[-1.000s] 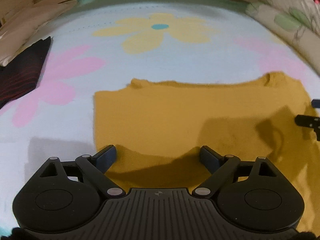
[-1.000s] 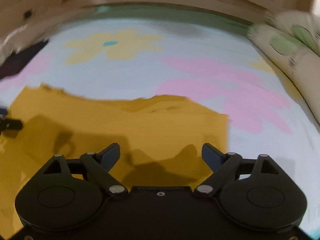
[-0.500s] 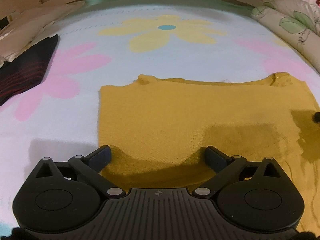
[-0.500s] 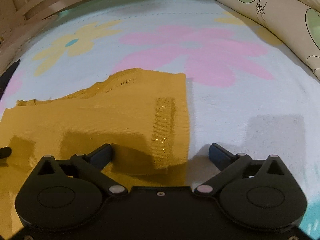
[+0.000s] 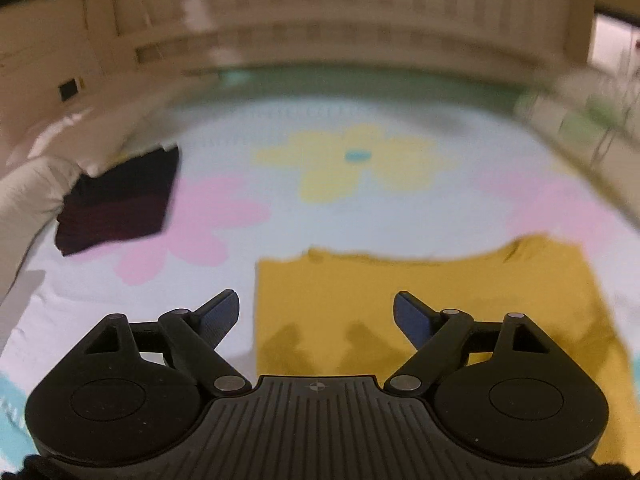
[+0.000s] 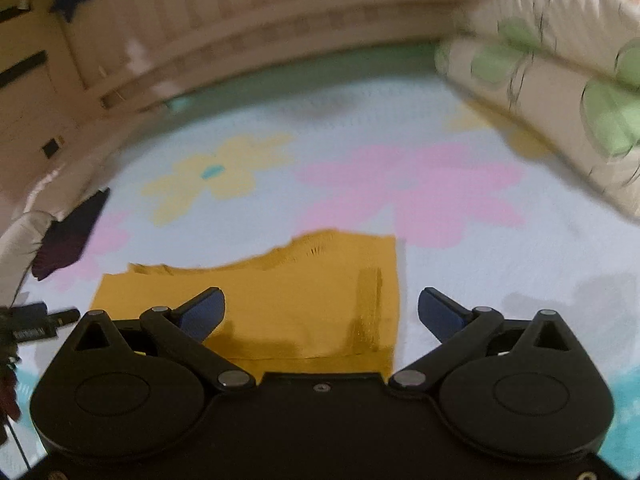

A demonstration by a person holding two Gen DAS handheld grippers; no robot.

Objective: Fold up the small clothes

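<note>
A mustard-yellow garment (image 5: 424, 304) lies folded flat on a flower-print bed sheet (image 5: 360, 208). In the left wrist view my left gripper (image 5: 316, 312) hovers above the garment's left part; its jaws are closing, with nothing between them. In the right wrist view the same yellow garment (image 6: 296, 296) lies below my right gripper (image 6: 320, 314), which stands wide open and empty above its right edge. The left gripper's tip (image 6: 36, 320) shows at the left border of that view.
A dark folded garment (image 5: 120, 200) lies at the sheet's far left, against a pale cushion (image 5: 24, 196). A leaf-print pillow (image 6: 560, 92) lies along the right side. A wooden slatted headboard (image 5: 340, 20) closes the far end.
Both grippers have risen and pulled back from the yellow garment, so it looks smaller and lower in each view. The headboard has come into sight. The left jaws have narrowed a little.
</note>
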